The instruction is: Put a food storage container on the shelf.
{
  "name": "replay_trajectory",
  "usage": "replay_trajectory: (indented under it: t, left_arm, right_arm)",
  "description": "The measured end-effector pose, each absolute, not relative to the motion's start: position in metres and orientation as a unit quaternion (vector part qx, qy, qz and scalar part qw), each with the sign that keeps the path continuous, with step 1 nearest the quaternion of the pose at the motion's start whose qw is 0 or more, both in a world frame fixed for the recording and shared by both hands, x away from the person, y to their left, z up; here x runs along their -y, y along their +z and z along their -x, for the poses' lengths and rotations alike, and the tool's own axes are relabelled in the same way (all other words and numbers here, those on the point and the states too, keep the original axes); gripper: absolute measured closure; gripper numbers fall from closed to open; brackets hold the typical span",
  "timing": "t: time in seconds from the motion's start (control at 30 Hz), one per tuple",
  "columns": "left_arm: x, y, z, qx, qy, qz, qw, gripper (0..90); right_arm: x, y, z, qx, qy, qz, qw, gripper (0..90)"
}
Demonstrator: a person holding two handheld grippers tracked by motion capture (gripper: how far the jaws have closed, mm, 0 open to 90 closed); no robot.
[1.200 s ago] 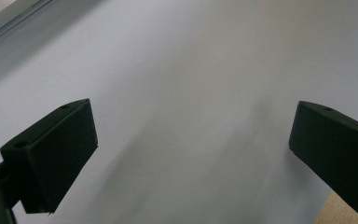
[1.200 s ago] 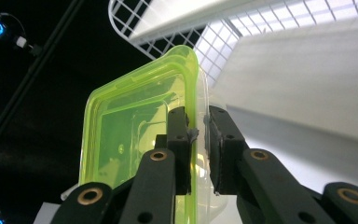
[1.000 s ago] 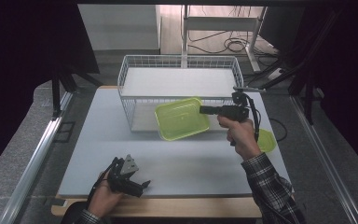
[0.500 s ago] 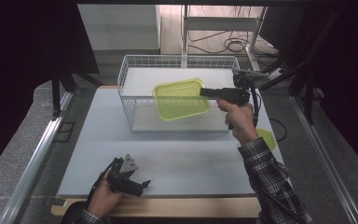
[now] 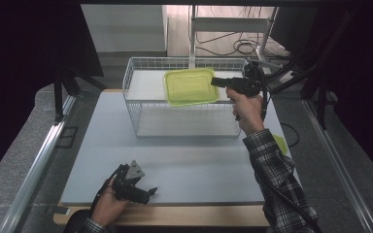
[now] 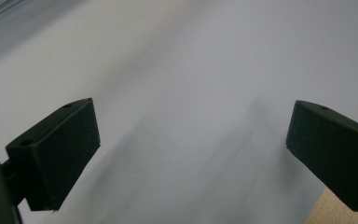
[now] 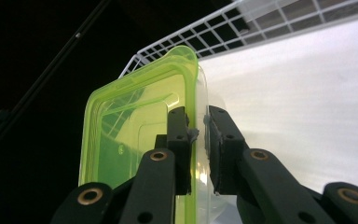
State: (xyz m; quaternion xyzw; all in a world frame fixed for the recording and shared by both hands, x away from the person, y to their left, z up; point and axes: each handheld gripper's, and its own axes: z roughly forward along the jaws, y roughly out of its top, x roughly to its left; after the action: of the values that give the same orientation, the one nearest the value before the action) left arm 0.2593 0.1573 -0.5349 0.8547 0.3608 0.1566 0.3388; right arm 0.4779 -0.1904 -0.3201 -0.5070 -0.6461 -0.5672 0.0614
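A yellow-green plastic container (image 5: pixel 190 86) with a clear body hangs in the air above the white wire basket (image 5: pixel 141 82). My right gripper (image 5: pixel 214 81) is shut on its right rim and holds it roughly level. In the right gripper view the two black jaws pinch the container's (image 7: pixel 135 135) edge at my right gripper (image 7: pixel 197 133), with the basket's wire rim (image 7: pixel 270 23) behind. My left gripper (image 5: pixel 150 192) lies low on the white table near its front edge, open. Its jaws stand wide apart at my left gripper (image 6: pixel 191 140) with bare table between them.
The wire basket stands at the back middle of the white tabletop (image 5: pixel 102 141). A second yellow-green piece (image 5: pixel 280 144) lies on the table at the right, partly behind the plaid sleeve (image 5: pixel 277 179). Cables and a metal stand (image 5: pixel 233 29) sit beyond the table.
My right gripper has lifted the container up and back, from in front of the basket's front wall to above the basket. The left gripper has stayed put.
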Motion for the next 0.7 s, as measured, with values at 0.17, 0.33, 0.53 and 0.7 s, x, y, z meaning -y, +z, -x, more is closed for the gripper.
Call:
replay_trajectory:
  t: [0.17,0.33,0.53,0.7]
  left_arm:
    - [-0.157,-0.535,-0.259,-0.36,0.156,-0.855,0.338,2.4]
    - [-0.157,-0.535,-0.259,-0.358,0.157,-0.857,0.337,2.5]
    - [-0.157,-0.535,-0.259,-0.356,0.157,-0.858,0.336,2.6]
    - [-0.156,-0.535,-0.259,-0.355,0.157,-0.859,0.335,2.6]
  right_arm:
    - [0.186,-0.315,-0.485,0.64,-0.568,0.516,0.043,79.6]
    - [0.181,-0.311,-0.492,0.639,-0.565,0.522,0.025,79.6]
    - [0.178,-0.312,-0.497,0.634,-0.563,0.53,0.01,79.6]
    - [0.177,-0.316,-0.5,0.632,-0.558,0.537,0.009,79.5]
